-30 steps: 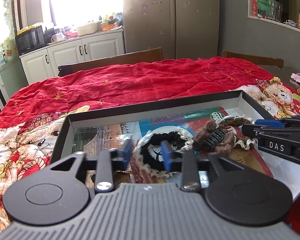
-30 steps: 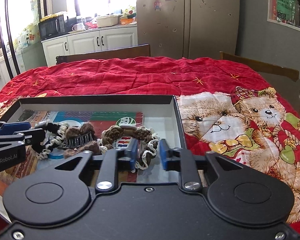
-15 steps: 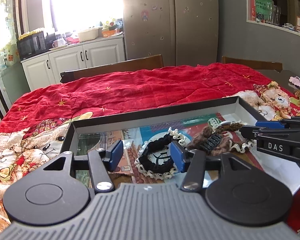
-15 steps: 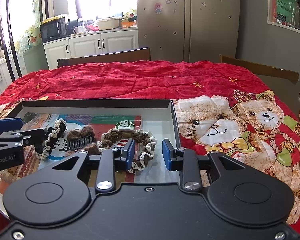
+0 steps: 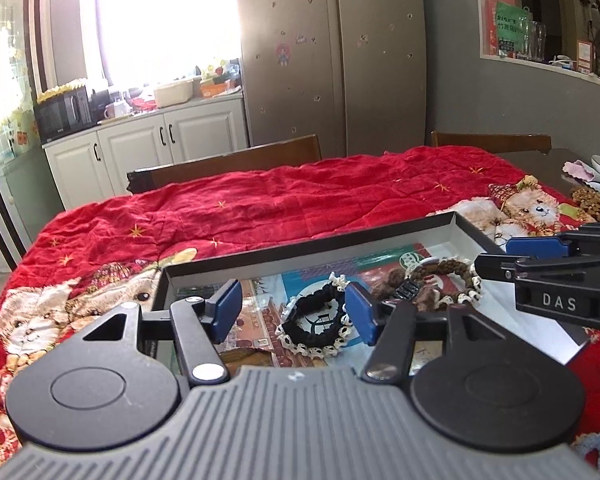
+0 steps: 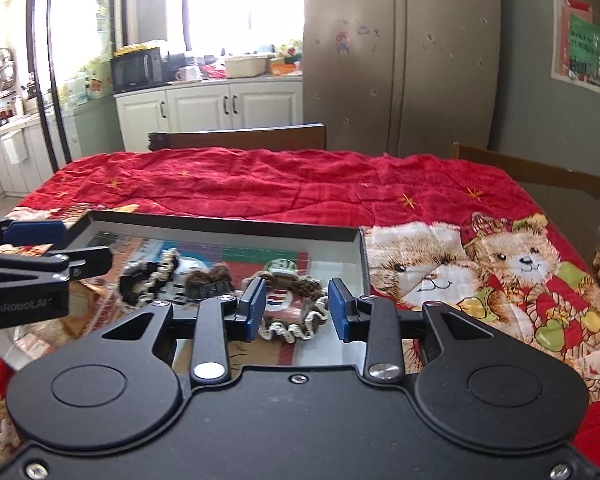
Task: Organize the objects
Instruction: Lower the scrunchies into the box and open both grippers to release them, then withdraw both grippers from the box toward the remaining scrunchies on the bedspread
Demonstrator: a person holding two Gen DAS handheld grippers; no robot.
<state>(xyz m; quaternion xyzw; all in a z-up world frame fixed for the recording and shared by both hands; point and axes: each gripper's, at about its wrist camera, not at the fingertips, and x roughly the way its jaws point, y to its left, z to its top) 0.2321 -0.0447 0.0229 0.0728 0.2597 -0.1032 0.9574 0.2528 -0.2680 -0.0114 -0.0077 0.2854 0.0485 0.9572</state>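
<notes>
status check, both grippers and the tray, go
Left gripper and right gripper open, jaws just widening, nothing held. Black scrunchie, brown scrunchie, hair claw lying in tray. Nothing in the way.

A red teddy-bear blanket (image 5: 284, 208) covers the table. Behind it stand wooden chairs (image 6: 240, 138), white cabinets (image 5: 172, 140) bearing a microwave (image 5: 62, 114), and a steel fridge (image 6: 400, 60).

Left tool (image 5: 292, 312) jaws just opening, empty, right tool (image 6: 297, 310) likewise, both angled downward
</notes>
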